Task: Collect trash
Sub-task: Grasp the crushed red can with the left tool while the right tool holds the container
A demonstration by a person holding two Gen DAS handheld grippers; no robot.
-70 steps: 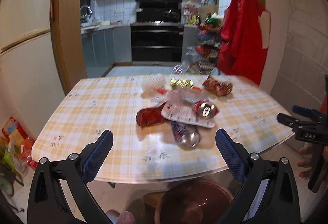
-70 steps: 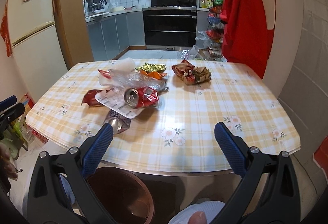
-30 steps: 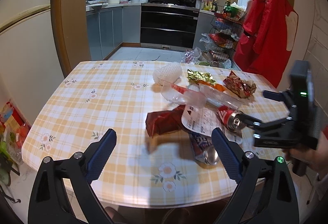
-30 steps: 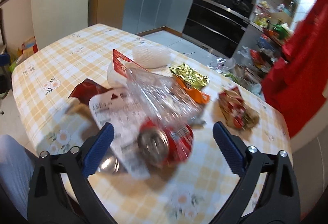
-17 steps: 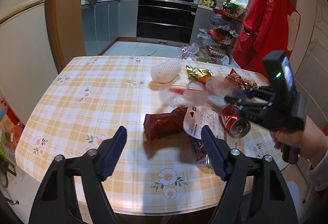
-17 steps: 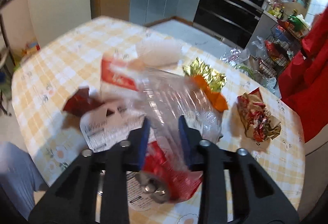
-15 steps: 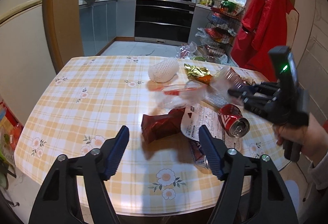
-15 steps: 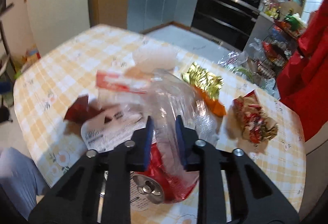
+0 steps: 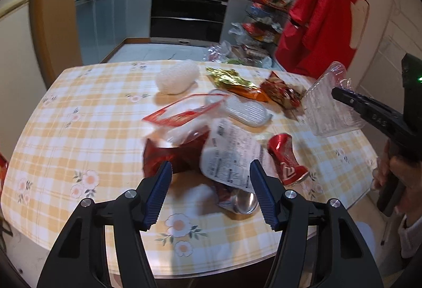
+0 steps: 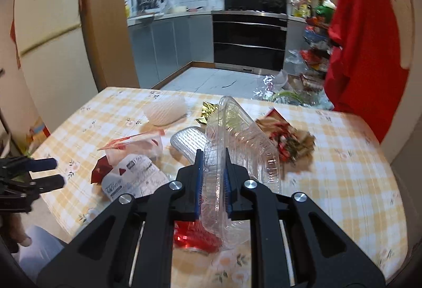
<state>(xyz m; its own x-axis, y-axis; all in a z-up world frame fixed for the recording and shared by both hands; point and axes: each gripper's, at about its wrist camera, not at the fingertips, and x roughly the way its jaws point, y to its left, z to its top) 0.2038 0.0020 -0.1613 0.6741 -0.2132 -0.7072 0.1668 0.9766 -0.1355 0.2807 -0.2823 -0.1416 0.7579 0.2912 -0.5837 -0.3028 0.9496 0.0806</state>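
My right gripper (image 10: 213, 156) is shut on a clear plastic clamshell container (image 10: 237, 135) and holds it above the table; it also shows in the left wrist view (image 9: 329, 106). My left gripper (image 9: 211, 180) is open and empty, over the table's near edge, facing a dark red wrapper (image 9: 171, 153) and a white labelled packet (image 9: 232, 156). A crushed red can (image 9: 286, 159), a silver can (image 9: 237, 202), a white foam net (image 9: 176, 77), a gold wrapper (image 9: 232, 81) and a red snack wrapper (image 9: 282, 93) lie on the checked table (image 9: 79, 116).
A grey plastic lid (image 9: 245, 111) and a red-edged clear bag (image 9: 182, 111) lie mid-table. A red coat (image 9: 321, 11) hangs at the right. A fridge (image 10: 44, 32) stands at the left. The kitchen with an oven (image 10: 250, 43) lies beyond the table.
My right gripper has lifted the clear container up off the pile and to the right. My left gripper has moved closer to the table and narrowed somewhat, still open.
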